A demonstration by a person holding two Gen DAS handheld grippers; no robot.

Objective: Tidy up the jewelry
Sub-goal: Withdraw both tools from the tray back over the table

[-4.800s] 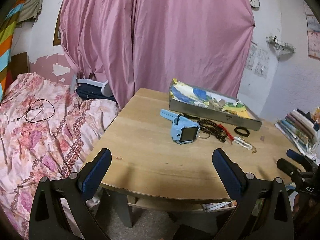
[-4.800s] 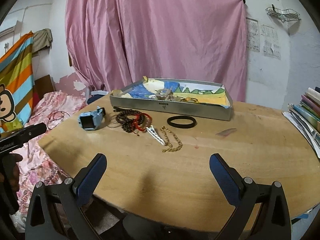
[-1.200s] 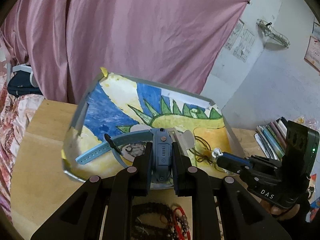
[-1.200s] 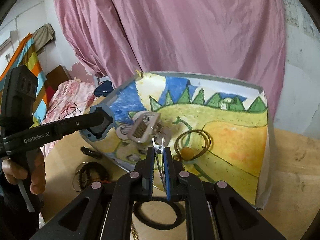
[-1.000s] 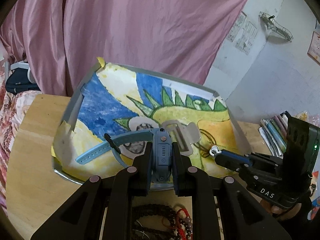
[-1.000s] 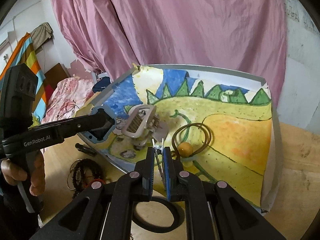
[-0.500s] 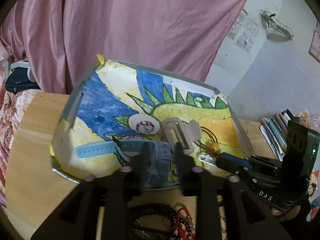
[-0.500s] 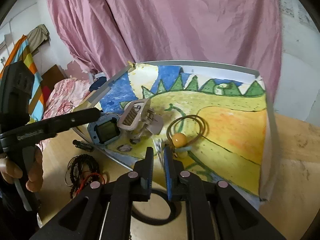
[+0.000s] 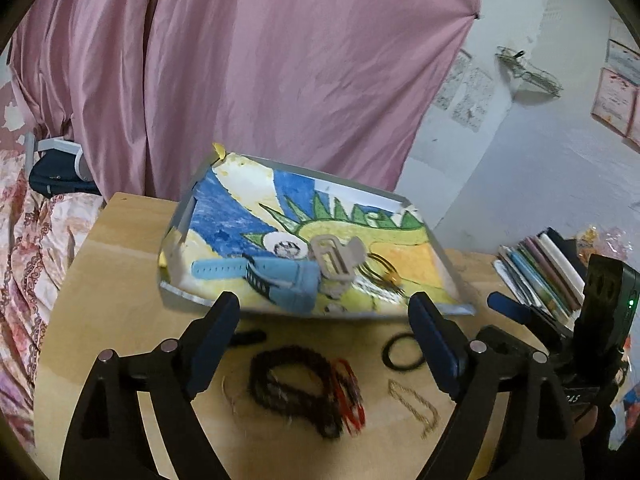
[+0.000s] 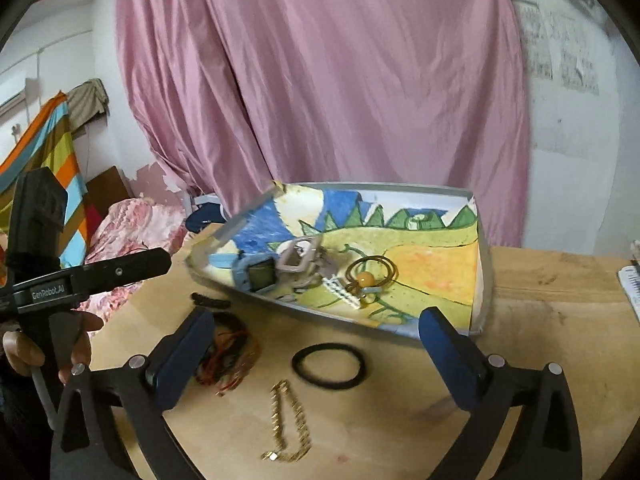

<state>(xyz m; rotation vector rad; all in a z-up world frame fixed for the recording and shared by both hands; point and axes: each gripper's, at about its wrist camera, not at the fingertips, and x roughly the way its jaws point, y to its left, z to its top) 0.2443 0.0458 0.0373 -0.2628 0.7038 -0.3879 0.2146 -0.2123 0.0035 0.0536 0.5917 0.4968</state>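
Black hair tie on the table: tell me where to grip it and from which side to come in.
The black hair tie lies flat on the table, just in front of the tray. Probably best to bring the open right hand-held gripper down from above and pinch its near band, one finger inside the loop and one outside. A thin, flat ring gives little to grip sideways.

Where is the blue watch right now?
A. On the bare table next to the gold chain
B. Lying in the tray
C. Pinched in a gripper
B. The blue watch lies inside the tray on the painted paper, beside a hair clip, and both grippers are open and empty.
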